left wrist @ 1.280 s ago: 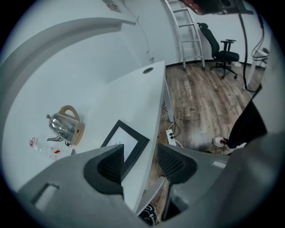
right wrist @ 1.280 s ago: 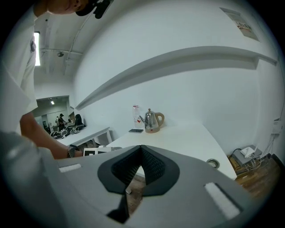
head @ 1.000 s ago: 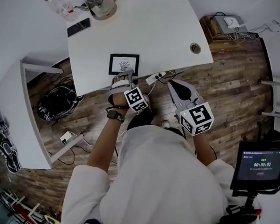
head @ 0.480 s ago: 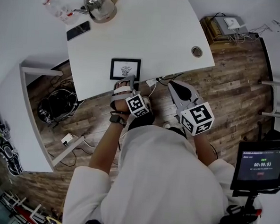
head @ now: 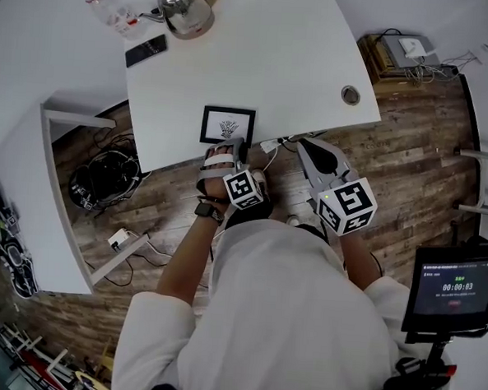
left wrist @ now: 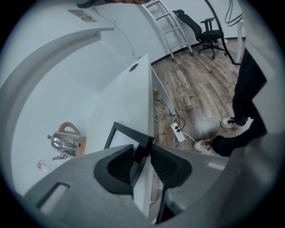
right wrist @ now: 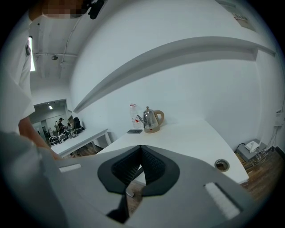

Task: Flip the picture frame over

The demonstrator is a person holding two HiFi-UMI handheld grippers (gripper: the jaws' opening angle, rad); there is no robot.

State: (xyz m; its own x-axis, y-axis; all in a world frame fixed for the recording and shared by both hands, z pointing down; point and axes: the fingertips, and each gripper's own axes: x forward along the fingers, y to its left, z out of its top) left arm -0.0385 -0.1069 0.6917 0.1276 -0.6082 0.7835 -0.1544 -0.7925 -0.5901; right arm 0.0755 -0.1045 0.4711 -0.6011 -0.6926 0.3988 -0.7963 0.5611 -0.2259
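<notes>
The black picture frame (head: 228,125) lies face up near the front edge of the white table (head: 277,52), showing a white mat and a small drawing. My left gripper (head: 230,145) points down at the frame's near edge. In the left gripper view its jaws are closing, and the frame's dark corner bar (left wrist: 141,144) fills the gap between both pads of the left gripper (left wrist: 142,153). My right gripper (head: 301,143) hovers off the table's edge to the right of the frame. In the right gripper view the right gripper (right wrist: 141,153) has its pads together with nothing between them.
A steel kettle (head: 188,7), a dark phone (head: 146,50) and clear plastic items (head: 111,9) sit at the table's far side. A cable hole (head: 350,94) is at its right. A power strip (head: 272,142) and cables lie on the wood floor below the edge.
The left gripper's jaws have narrowed onto the frame's near edge while the hand stayed there. The right gripper has drifted slightly toward the table. The frame has not moved.
</notes>
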